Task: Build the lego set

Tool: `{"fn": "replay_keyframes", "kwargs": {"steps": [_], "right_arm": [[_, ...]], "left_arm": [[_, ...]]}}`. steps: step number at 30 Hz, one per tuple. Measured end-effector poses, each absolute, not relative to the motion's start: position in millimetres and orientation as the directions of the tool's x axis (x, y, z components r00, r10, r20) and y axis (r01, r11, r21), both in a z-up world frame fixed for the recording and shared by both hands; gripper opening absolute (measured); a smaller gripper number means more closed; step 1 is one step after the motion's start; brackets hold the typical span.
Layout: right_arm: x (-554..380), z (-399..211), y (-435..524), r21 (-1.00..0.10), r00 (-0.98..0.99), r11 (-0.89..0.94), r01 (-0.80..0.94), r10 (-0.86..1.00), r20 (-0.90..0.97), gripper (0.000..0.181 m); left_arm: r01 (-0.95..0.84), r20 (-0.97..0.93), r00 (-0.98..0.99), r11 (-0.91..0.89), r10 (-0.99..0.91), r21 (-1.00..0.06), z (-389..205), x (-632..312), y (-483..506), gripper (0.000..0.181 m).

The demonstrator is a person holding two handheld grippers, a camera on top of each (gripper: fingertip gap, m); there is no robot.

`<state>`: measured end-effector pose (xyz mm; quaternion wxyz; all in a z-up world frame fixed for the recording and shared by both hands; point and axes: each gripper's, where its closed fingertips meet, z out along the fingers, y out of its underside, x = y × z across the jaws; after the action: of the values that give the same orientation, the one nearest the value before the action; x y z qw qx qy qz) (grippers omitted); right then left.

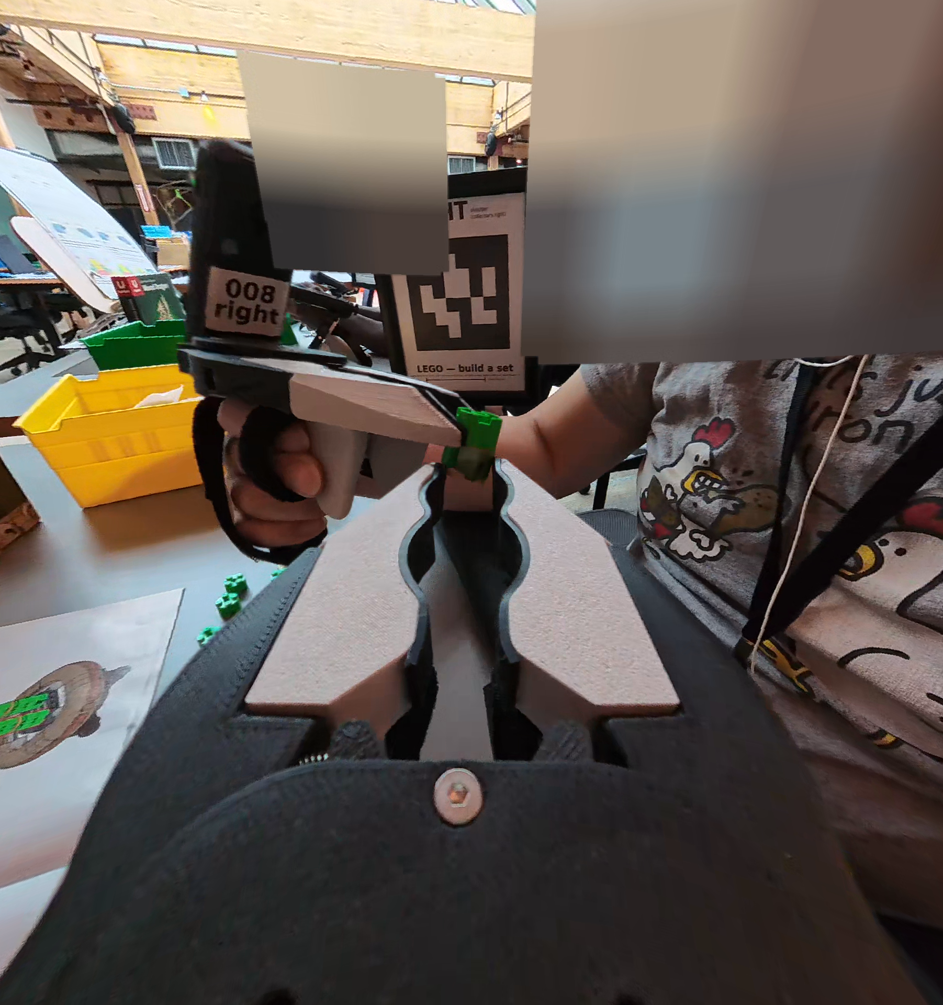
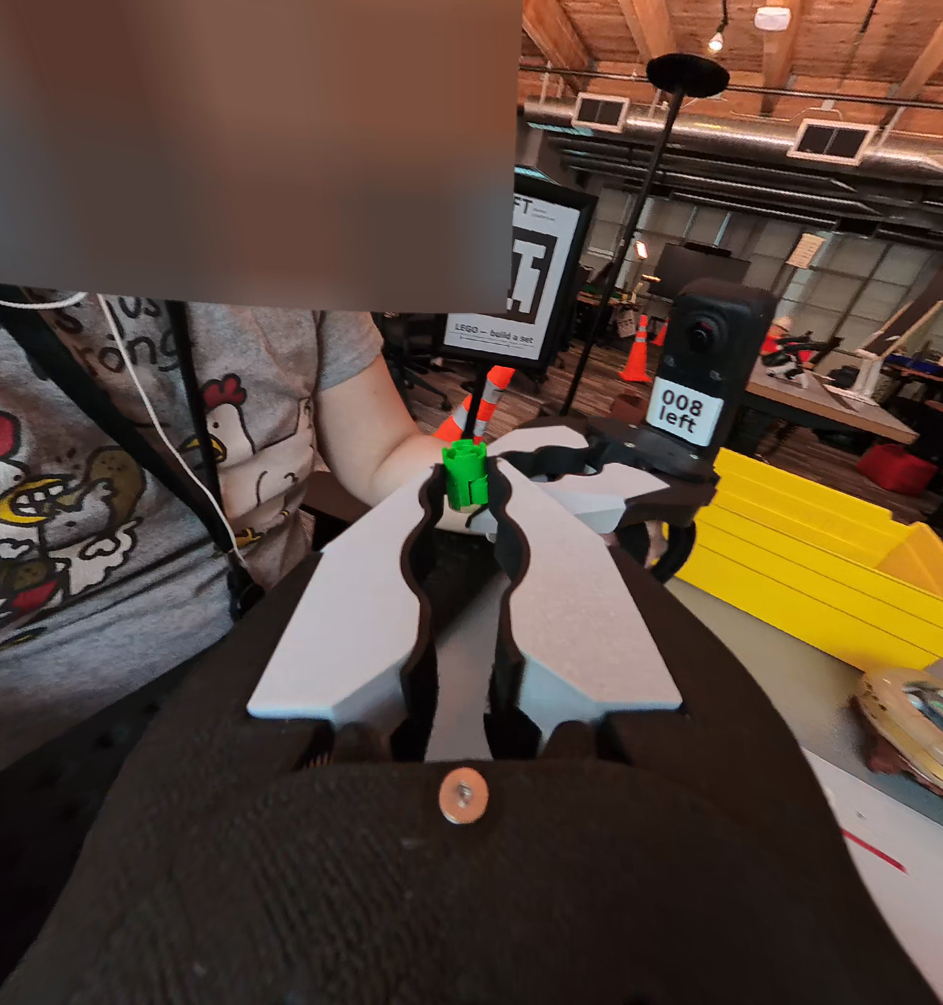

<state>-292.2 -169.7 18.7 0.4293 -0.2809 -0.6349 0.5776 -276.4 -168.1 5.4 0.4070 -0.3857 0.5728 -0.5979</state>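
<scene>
Green round lego stack [image 2: 463,478] sits raised above the counter [image 1: 132,549], both grippers pinching it: the right gripper [image 2: 461,481] clamps its upper part, the left gripper [image 1: 466,470] its lower end, likely to press the pieces together firmly.

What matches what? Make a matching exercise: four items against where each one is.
1 small green round lego stack
2 yellow plastic bin
3 loose green lego pieces
4 printed paper instruction sheet

a scattered on bare table
b flat on table, picture up
c between the right gripper fingertips
d in front of green bin

Pairs: 1-c, 2-d, 3-a, 4-b
</scene>
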Motion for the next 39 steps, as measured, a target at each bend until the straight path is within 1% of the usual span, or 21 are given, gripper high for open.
{"fn": "replay_keyframes", "kwargs": {"steps": [5,8,11,12,13,16,18,22,25,29,32,34,36,39], "right_arm": [[-288,19,-179,-0.985,-0.564,0.084,-0.153,0.811,0.157,0.015],[-287,18,-173,-0.986,-0.553,0.065,-0.151,0.822,0.138,0.015],[-287,19,-163,-0.986,-0.51,0.061,-0.154,0.85,0.132,0.015],[-288,17,-159,-0.989,-0.493,0.061,-0.132,0.862,0.119,0.015],[-290,13,-155,-0.993,-0.479,0.055,-0.104,0.872,0.098,0.02],[-297,3,-143,-1.0,-0.434,-0.023,-0.009,0.901,-0.017,0.044],[-304,-8,-133,-0.994,-0.393,-0.082,0.066,0.914,-0.101,0.054],[-317,-26,-117,-0.962,-0.32,-0.219,0.161,0.911,-0.261,0.055],[-329,-33,-98,-0.93,-0.212,-0.326,0.171,0.909,-0.358,0.048],[-337,-44,-81,-0.919,-0.123,-0.362,0.156,0.916,-0.381,0.041],[-336,-46,-83,-0.916,-0.151,-0.368,0.157,0.908,-0.391,0.04],[-333,-44,-90,-0.939,-0.193,-0.308,0.156,0.922,-0.335,0.041],[-328,-38,-103,-0.97,-0.271,-0.201,0.133,0.935,-0.231,0.041],[-319,-23,-130,-0.996,-0.391,-0.074,0.058,0.916,-0.091,0.043]], "left_arm": [[0.049,-0.021,-0.408,0.001,-0.913,-0.999,4,-272,-179,0.014],[0.039,-0.011,-0.381,-0.004,-0.925,-0.999,3,-270,-174,0.014],[0.051,0.012,-0.313,-0.03,-0.95,-0.998,4,-271,-165,0.014],[0.05,0.027,-0.273,-0.042,-0.962,-0.998,3,-271,-161,0.014],[0.044,0.046,-0.218,-0.057,-0.975,-0.997,-2,-272,-155,0.014],[0.015,0.097,-0.018,-0.098,-0.995,-0.995,-23,-283,-140,0.014],[0.026,0.127,0.116,-0.125,-0.985,-0.992,-35,-297,-130,0.014],[0.103,0.259,0.321,-0.238,-0.911,-0.966,-44,-325,-98,0.014],[0.112,0.342,0.409,-0.326,-0.846,-0.939,-57,-335,-79,0.014],[0.095,0.391,0.424,-0.39,-0.817,-0.916,-69,-334,-75,0.014],[0.066,0.395,0.403,-0.405,-0.825,-0.912,-73,-329,-79,0.014],[0.064,0.429,0.359,-0.437,-0.829,-0.897,-73,-325,-83,0.014],[0.064,0.474,0.271,-0.476,-0.838,-0.877,-70,-319,-93,0.014],[0.111,0.564,-0.002,-0.56,-0.826,-0.821,-46,-312,-120,0.014]]}}
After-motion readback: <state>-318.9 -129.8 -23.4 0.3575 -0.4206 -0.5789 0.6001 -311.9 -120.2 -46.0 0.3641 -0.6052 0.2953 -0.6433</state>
